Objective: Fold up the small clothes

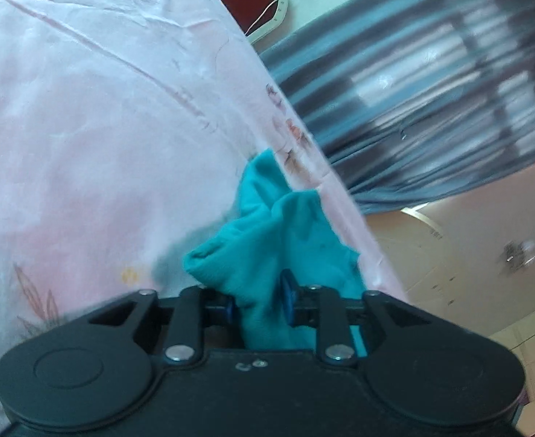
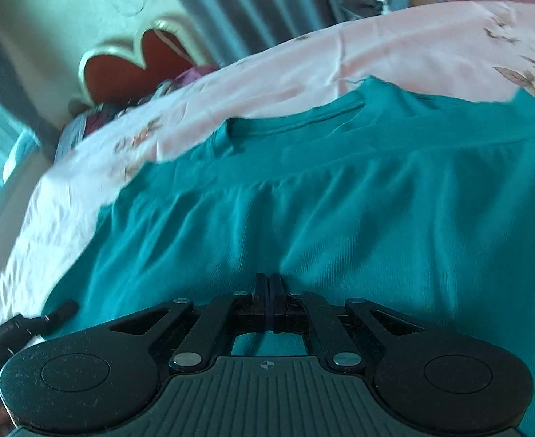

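A teal garment [image 2: 340,200] lies spread over a pink flowered bedsheet [image 2: 376,47], neckline toward the far side. My right gripper [image 2: 269,284] is shut at its near edge, fingers pressed together, and pleats in the cloth run toward the tips. In the left wrist view a bunched end of the teal garment [image 1: 267,225] stands up between the blue pads [image 1: 289,291] of my left gripper [image 1: 258,300], which pinch it near the bed's edge. A black tool part [image 2: 60,309], probably the left gripper, shows at the garment's lower left corner.
The pink bedsheet [image 1: 85,127] fills the left side; the bed's edge runs diagonally, with tiled floor [image 1: 486,291] beyond. A red heart-shaped headboard [image 2: 140,69] stands at the bed's head. Grey-blue curtains [image 1: 413,91] hang behind.
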Tool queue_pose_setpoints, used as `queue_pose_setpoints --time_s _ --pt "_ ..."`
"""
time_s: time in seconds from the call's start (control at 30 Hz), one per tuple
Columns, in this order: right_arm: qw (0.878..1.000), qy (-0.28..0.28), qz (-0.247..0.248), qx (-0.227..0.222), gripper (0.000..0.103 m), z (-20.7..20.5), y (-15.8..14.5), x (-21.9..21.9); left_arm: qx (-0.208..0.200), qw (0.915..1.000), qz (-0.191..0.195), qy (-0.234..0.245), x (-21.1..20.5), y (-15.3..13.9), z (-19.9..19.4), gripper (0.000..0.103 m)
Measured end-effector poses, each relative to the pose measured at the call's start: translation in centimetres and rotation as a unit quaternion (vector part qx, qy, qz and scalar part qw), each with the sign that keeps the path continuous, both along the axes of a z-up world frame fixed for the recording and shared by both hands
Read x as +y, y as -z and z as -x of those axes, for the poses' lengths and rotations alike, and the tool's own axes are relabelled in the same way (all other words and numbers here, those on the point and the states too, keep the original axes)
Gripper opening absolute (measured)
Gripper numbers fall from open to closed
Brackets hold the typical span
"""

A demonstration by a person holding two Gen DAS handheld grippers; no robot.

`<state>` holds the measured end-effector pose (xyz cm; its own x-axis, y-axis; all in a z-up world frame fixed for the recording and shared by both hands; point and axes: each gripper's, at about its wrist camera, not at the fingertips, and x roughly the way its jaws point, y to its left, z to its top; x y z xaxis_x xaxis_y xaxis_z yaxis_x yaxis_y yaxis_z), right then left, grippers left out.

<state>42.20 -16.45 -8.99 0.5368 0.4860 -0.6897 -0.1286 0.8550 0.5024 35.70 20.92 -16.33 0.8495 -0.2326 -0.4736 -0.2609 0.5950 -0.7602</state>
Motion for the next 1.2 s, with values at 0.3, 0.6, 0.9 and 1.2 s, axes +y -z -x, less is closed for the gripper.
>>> queue_pose_setpoints --time_s 0.3,0.6,0.9,1.2 --pt "1.000 0.017 0.011 0.009 0.000 0.3 0.2 0.5 -0.007 0.9998 -0.018 0.003 0.2 -1.5 -2.2 0.013" --pt "0.978 0.173 -0.086 -0.078 0.000 4.4 -4.3 -11.8 -0.092 0.9679 -0.115 0.204 -15.4 -12.0 -5.9 0.012" --pt "0.952 0.286 -0.077 -0.077 0.083 9.9 -6.5 -28.5 0.002 0.8622 -0.265 0.431 -40.8 -9.9 -5.0 0.051" --pt "0.982 0.136 -0.130 -0.023 0.035 7.7 -3.7 -27.6 0.001 0.9104 -0.288 0.297 -28.2 -9.7 -7.7 0.032"
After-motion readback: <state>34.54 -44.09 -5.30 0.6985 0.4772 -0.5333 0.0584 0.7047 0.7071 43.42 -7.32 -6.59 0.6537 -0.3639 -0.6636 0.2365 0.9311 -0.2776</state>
